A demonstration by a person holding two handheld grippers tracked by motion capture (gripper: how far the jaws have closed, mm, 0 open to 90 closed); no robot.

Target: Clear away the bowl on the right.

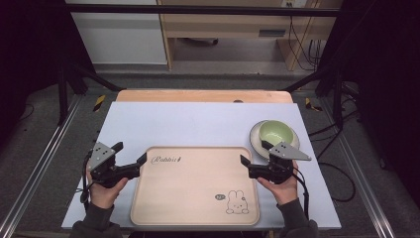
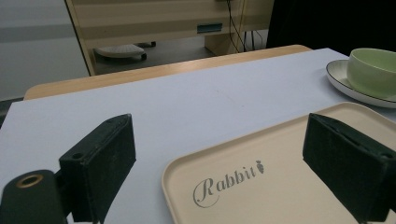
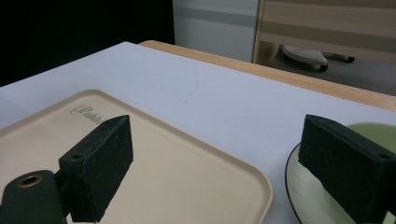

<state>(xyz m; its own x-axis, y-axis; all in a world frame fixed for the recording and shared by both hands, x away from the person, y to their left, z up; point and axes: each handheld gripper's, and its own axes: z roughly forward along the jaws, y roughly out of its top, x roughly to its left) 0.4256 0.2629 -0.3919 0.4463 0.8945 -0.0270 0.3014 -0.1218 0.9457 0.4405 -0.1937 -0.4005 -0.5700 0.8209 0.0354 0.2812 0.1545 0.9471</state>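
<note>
Flanking tray (image 1: 195, 186) at frame centre: left tool (image 1: 131, 158) and right tool (image 1: 254, 153), both released, nothing grasped. Bowl (image 1: 274, 133) on saucer (image 1: 256, 140), right of centre.

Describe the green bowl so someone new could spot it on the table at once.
Start at the beige tray in the middle of the white tabletop. Look just past its far right corner: the pale green bowl sits on a dark-rimmed saucer, the only green, round dish there.
</note>
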